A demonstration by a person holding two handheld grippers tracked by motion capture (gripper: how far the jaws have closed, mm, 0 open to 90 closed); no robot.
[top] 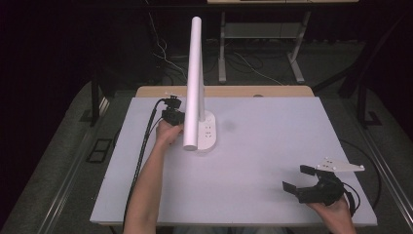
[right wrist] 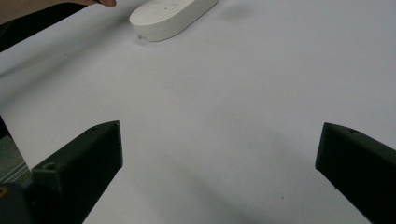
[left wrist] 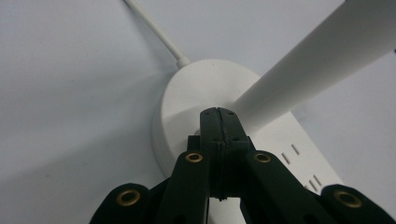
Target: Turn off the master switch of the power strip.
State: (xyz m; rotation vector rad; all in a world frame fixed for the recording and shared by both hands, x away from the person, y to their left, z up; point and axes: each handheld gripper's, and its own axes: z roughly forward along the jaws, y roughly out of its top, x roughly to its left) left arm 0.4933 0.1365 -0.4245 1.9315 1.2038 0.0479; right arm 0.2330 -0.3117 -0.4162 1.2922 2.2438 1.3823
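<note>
The white surface (top: pixel 272 146) carries 1 white desk lamp, the landmark here. The lamp's oval base (top: pixel 208 134) sits on the surface left of centre and toward its far edge. Small slot markings show on top of the base. A long white tubular arm (top: pixel 196 78) rises from the base, its lower end hanging just in front of the base's near-left side. A thin white cord (left wrist: pixel 156 28) leaves the base's far end and runs away across the surface.

The left gripper (top: pixel 173 114) is just left of the lamp base, held by the left hand (top: pixel 168 132). In the left gripper view its 2 black jaws are pressed together with no gap, their tips (left wrist: pixel 218 114) at the foot of the tubular arm, over the base; I cannot tell whether they touch it.

The right gripper (top: pixel 298 179) is well apart from the lamp, to the base's near right by the surface's front edge. Its 2 jaws stand wide apart, with nothing between them.
</note>
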